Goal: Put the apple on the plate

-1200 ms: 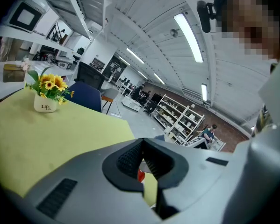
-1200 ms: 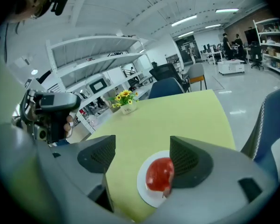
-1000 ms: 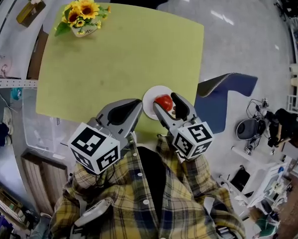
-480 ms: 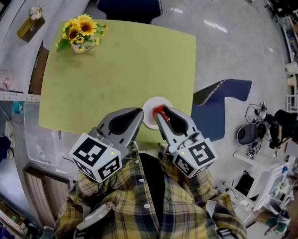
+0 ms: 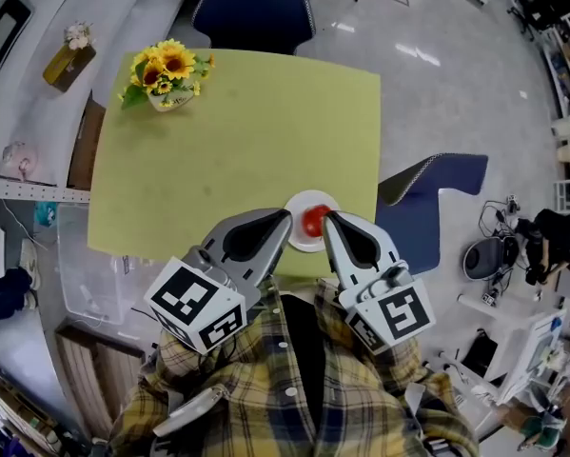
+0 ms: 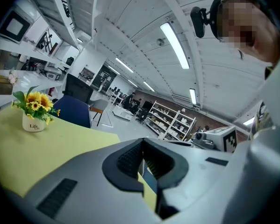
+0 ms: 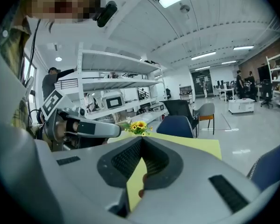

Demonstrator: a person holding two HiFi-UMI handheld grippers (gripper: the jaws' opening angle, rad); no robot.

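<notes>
My right claw (image 5: 327,215) is closed, its ribbed pads meeting at the tip, and it has just been closing with nothing caught between them. Its own view (image 7: 142,143) shows only a thin slit below the tips, with the yellow-green table (image 5: 237,131) visible through it. My left claw (image 5: 286,214) is closed in the same way, tips together and gripping nothing, as the left gripper view (image 6: 143,141) confirms.

The red apple (image 5: 314,221) sits on the small white plate (image 5: 304,201), which stands at the near edge of the table towards its right corner. In the head view the two claws frame the plate, the left tip at its left rim and the right tip just beside the apple. Neither has hold of the fruit.

The only writing I can read is "Life." on the white pot (image 6: 33,122) of sunflowers (image 5: 166,69) at the far left corner of the table. Black-and-white square markers cover the cube on each claw, left (image 5: 197,305) and right (image 5: 391,317). A navy chair (image 5: 256,8) is drawn up at the far side of the table, and a second one (image 5: 437,198) stands to its right.
</notes>
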